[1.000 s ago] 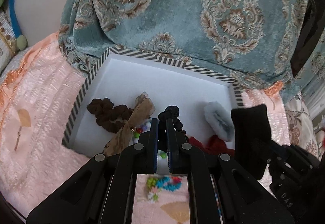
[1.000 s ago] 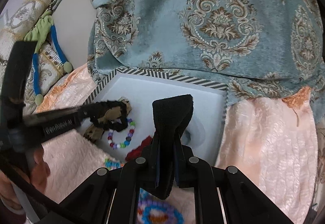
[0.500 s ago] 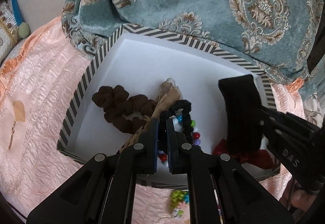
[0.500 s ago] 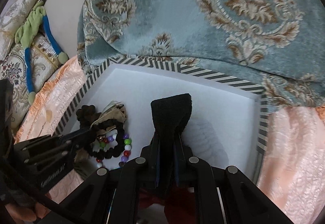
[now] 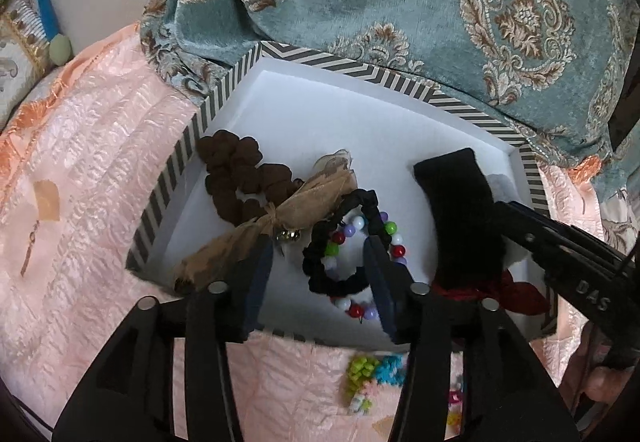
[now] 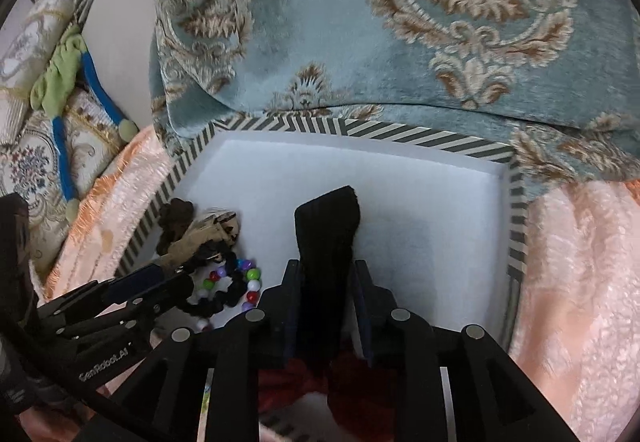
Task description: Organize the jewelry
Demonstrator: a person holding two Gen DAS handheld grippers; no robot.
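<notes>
A white box with a striped rim lies on a pink bedspread. Inside it are a brown scrunchie, a tan bow clip, a coloured bead bracelet and a black hair tie. My left gripper is open over the box, with the black hair tie lying loose between its fingers. My right gripper holds a black fuzzy band over the box, its fingers parted a little around the band. A red item lies under it.
A teal patterned blanket hangs over the box's far rim. Green and blue woven bracelets lie on the pink bedspread in front of the box. Pillows and a blue-green cord lie at far left.
My left gripper has opened and let the black hair tie drop onto the bead bracelet in the box. My right gripper has moved in over the box with the black band and its fingers have parted slightly.
</notes>
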